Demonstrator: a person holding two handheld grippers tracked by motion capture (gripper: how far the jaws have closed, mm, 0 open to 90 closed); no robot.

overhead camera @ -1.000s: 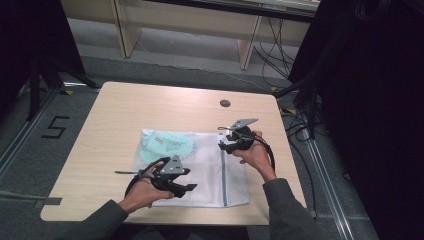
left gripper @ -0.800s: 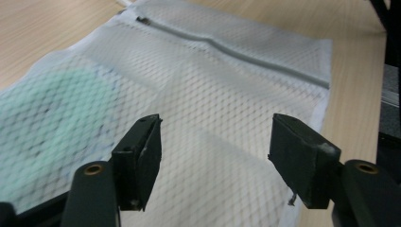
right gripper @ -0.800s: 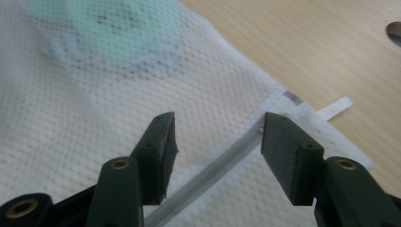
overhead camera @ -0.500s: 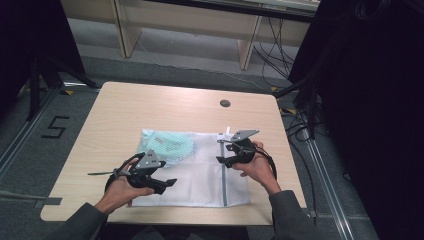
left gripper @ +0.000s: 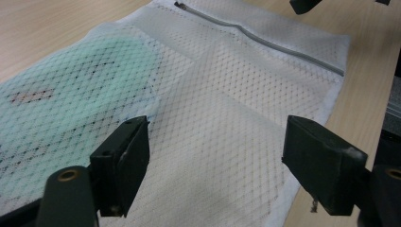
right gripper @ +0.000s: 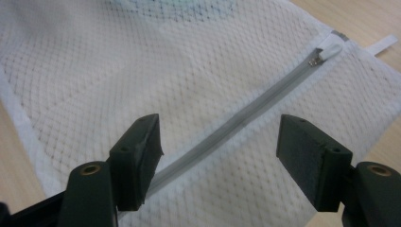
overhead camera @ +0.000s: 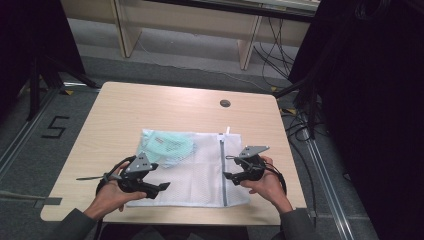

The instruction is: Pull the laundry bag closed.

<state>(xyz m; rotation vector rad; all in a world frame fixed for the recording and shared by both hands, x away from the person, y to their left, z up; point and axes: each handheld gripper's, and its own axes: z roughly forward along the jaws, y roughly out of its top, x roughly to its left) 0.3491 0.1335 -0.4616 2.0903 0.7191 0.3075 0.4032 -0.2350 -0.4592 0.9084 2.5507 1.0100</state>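
Mesh laundry bag (overhead camera: 200, 170): flat on your surface (overhead camera: 150, 110), zipper (right gripper: 246, 120) running 12 to 6. Your right gripper (overhead camera: 235, 176), fingers apart, straddles it; left gripper (overhead camera: 159, 189), fingers apart, at 9.

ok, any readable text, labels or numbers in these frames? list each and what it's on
"5": black mark on the grey floor, left of the table.
Mesh laundry bag: no print to be seen; the white tab by its zipper looks blank.
Green cloth inside the bag: dark specks show through the mesh, too blurred to read as text.
Left gripper and right gripper: no markings legible.
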